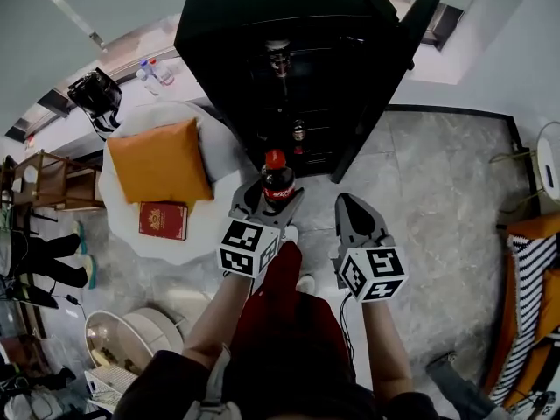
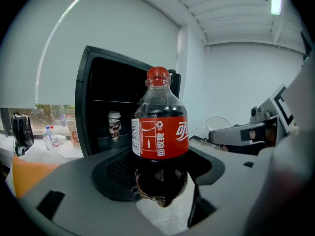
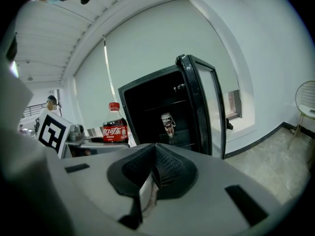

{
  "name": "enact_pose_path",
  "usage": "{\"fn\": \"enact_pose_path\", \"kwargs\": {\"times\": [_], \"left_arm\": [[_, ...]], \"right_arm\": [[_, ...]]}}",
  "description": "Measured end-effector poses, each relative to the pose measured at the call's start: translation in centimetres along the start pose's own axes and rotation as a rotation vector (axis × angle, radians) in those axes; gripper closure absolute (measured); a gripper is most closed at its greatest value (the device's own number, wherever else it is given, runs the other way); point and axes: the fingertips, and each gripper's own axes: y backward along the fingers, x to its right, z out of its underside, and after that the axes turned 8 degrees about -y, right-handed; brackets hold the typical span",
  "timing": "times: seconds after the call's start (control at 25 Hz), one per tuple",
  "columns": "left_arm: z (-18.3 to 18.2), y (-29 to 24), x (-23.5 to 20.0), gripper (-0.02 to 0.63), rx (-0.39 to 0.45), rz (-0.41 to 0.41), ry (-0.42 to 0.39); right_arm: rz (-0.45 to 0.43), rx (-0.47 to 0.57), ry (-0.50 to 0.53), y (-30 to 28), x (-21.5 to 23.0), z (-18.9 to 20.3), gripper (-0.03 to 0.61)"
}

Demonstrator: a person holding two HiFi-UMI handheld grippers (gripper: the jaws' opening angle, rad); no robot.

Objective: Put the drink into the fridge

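Note:
A cola bottle (image 1: 277, 182) with a red cap and red label stands upright between the jaws of my left gripper (image 1: 269, 195), which is shut on its lower body. In the left gripper view the bottle (image 2: 160, 132) fills the centre above the gripper (image 2: 160, 181). Ahead stands the black fridge (image 1: 289, 59) with its door (image 1: 385, 86) swung open to the right. A small bottle (image 1: 279, 58) sits on a shelf inside, and another (image 1: 299, 131) lower down. My right gripper (image 1: 350, 204) hangs beside the left one, shut (image 3: 152, 176) and empty, facing the fridge (image 3: 162, 107).
A round white table (image 1: 175, 239) at the left carries an orange cushion (image 1: 162, 160) and a red book (image 1: 164, 220). Two water bottles (image 1: 153, 73) stand on the sill behind it. A striped chair (image 1: 525, 304) is at the right, a white fan (image 1: 122, 339) at lower left.

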Motion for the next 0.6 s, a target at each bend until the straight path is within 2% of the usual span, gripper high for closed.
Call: {"fn": "enact_pose_path", "kwargs": {"times": [0.36, 0.6], "left_arm": [[6.1, -8.3, -3.3, 0.299, 0.049, 0.024, 0.024], [10.8, -13.6, -5.2, 0.299, 0.052, 0.036, -0.022]], "right_arm": [[-0.011, -0.008, 0.021, -7.9, 4.0, 5.2, 0.561], [-0.009, 0.001, 0.039, -13.7, 7.6, 9.0, 0.561]]}}
